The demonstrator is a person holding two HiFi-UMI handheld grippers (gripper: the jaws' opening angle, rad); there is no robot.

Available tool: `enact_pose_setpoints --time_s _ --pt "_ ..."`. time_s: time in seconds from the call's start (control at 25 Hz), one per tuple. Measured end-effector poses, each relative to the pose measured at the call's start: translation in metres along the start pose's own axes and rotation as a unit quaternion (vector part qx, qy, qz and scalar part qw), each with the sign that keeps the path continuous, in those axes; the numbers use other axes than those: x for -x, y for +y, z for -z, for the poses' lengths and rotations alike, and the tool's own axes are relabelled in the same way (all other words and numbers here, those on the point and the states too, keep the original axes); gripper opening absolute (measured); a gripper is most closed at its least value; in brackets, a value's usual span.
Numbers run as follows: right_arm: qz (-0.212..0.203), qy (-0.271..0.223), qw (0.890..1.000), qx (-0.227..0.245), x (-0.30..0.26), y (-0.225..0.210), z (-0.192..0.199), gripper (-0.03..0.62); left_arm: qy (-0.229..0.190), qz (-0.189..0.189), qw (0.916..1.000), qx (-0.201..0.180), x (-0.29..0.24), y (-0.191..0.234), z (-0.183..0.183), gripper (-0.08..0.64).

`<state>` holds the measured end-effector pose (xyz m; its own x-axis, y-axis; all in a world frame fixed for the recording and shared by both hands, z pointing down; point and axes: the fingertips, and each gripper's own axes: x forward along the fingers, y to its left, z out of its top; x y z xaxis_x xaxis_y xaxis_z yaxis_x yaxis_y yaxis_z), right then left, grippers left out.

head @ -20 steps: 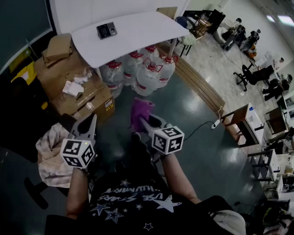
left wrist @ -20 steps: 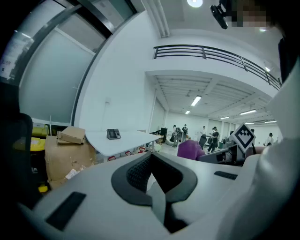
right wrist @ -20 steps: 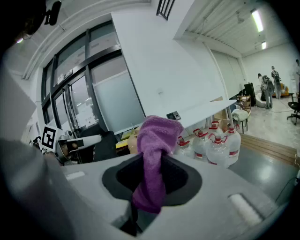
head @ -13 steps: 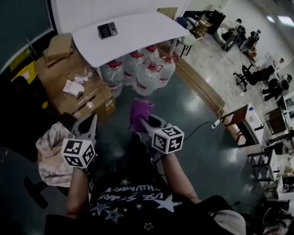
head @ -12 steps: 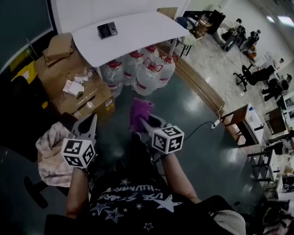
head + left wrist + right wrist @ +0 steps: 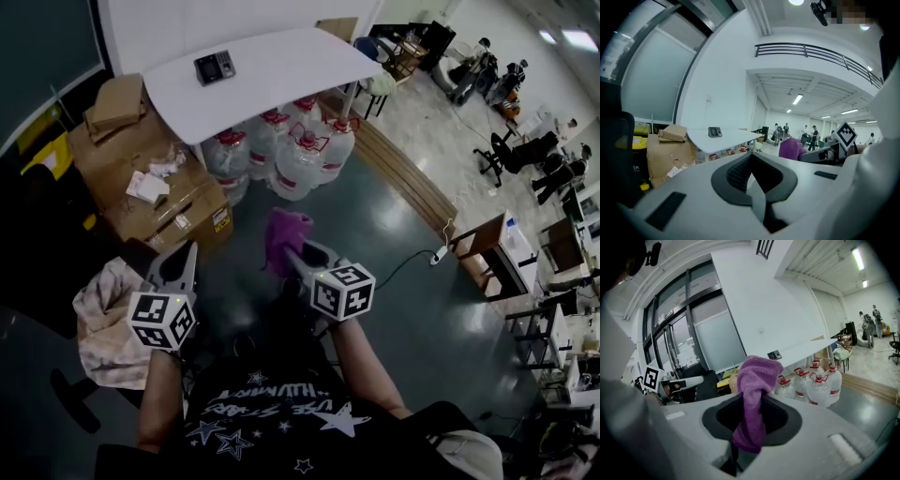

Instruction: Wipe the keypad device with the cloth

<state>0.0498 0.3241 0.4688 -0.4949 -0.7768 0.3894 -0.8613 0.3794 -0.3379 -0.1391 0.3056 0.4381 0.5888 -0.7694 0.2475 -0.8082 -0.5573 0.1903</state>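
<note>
Right gripper [image 6: 296, 255] stays clamped on the purple cloth [image 6: 284, 234]; left gripper [image 6: 178, 264] stays closed, empty; keypad device [image 6: 215, 67] unchanged on table [image 6: 291, 66].

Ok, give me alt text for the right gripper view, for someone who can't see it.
The right gripper is shut on a purple cloth that bunches up above its jaws. Beyond it, a small dark keypad device lies on a white table by the wall, with large water bottles standing on the floor below the table.
</note>
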Motion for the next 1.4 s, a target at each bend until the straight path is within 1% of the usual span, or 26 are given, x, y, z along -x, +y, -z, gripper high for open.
enact_pose_setpoints --time_s 0.2,0.36,0.48,0.76,1.04,1.24,1.4 --pt "-0.003 0.006 1.000 0.020 -0.007 -0.001 -0.004 0.097 0.005 0.008 0.9999 0.008 -0.008 0.005 0.000 0.008" --pt "-0.011 0.009 1.000 0.018 -0.014 -0.009 -0.009 0.098 0.009 0.007 0.9999 0.008 -0.020 0.005 0.000 0.008" --pt "-0.010 0.010 1.000 0.017 -0.021 -0.022 -0.014 0.097 0.010 0.007 0.9999 0.003 -0.034 0.005 -0.001 0.008" --pt "-0.020 0.014 1.000 0.007 -0.058 -0.059 -0.034 0.097 0.012 -0.016 0.9997 0.011 -0.075 0.027 -0.009 0.008" --pt "-0.042 0.028 0.999 0.004 -0.108 -0.102 -0.070 0.097 0.018 -0.046 0.9986 0.019 -0.132 0.052 -0.026 0.008" --pt "-0.054 0.035 0.998 0.008 -0.137 -0.138 -0.101 0.098 0.021 -0.039 0.9986 0.027 -0.181 0.053 -0.039 0.008" --pt "-0.065 0.039 0.997 0.012 -0.153 -0.163 -0.123 0.098 0.023 -0.051 0.9980 0.029 -0.209 0.056 -0.050 0.008"
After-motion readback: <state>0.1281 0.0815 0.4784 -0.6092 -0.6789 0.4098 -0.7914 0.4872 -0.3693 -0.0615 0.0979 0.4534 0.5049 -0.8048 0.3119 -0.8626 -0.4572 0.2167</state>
